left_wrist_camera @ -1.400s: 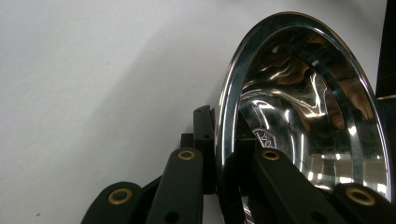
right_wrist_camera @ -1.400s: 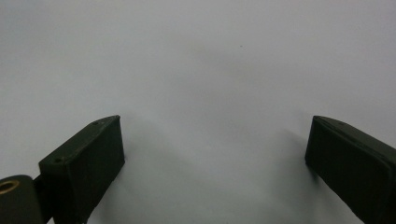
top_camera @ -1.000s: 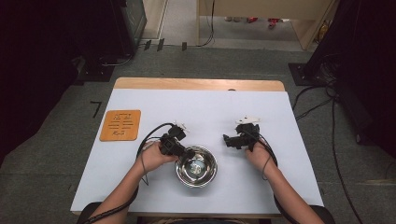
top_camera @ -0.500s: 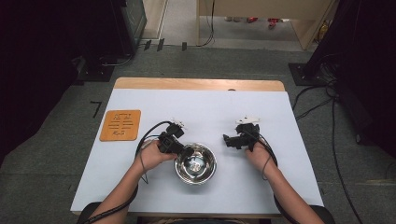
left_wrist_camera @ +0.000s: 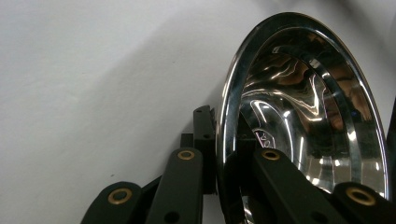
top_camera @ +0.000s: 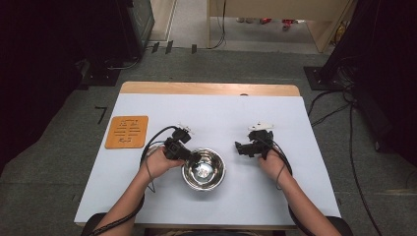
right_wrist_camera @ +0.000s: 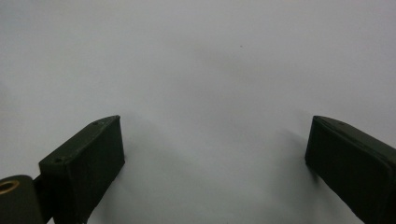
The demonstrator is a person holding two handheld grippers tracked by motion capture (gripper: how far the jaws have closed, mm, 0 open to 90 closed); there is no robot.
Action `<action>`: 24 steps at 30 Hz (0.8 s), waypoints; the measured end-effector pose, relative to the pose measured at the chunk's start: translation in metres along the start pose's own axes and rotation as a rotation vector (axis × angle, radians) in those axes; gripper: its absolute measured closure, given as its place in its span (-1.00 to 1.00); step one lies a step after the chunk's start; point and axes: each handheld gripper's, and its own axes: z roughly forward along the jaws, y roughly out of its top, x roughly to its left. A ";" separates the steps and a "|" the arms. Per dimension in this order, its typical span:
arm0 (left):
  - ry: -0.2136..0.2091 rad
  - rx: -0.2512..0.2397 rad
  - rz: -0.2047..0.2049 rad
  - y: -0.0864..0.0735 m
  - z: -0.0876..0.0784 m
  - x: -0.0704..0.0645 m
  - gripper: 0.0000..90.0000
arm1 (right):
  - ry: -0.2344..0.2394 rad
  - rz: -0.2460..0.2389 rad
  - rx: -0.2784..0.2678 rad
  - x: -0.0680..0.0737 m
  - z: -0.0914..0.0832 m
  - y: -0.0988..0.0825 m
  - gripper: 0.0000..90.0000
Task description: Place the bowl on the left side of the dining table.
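Altogether, one steel bowl [top_camera: 203,169] stands on the desk [top_camera: 295,196] near its front edge, between the two hands. One orange mat [top_camera: 127,131] lies flat toward the desk's left side, well apart from the bowl. Two tools are in use: the left tool [top_camera: 193,158] is clamped on the bowl's left rim, one jaw inside and one outside, while the right tool [top_camera: 239,147] rests just beside the bowl with its jaws spread wide and nothing between them. Pale sheeting covers the desk, leaving a wooden strip [top_camera: 206,89] bare at the far edge. Around it are grey floor [top_camera: 59,147], dark equipment and trailing cables [top_camera: 329,105].
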 end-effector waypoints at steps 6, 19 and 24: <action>0.014 -0.006 -0.032 -0.001 -0.004 0.006 0.92 | -0.001 -0.001 0.000 0.000 0.000 0.000 -0.90; 0.033 -0.046 -0.099 -0.002 -0.017 0.017 0.92 | -0.007 -0.007 -0.004 0.001 -0.001 0.000 -0.90; 0.044 -0.051 -0.113 -0.003 -0.021 0.023 0.92 | -0.003 -0.002 -0.003 0.001 0.000 0.000 -0.90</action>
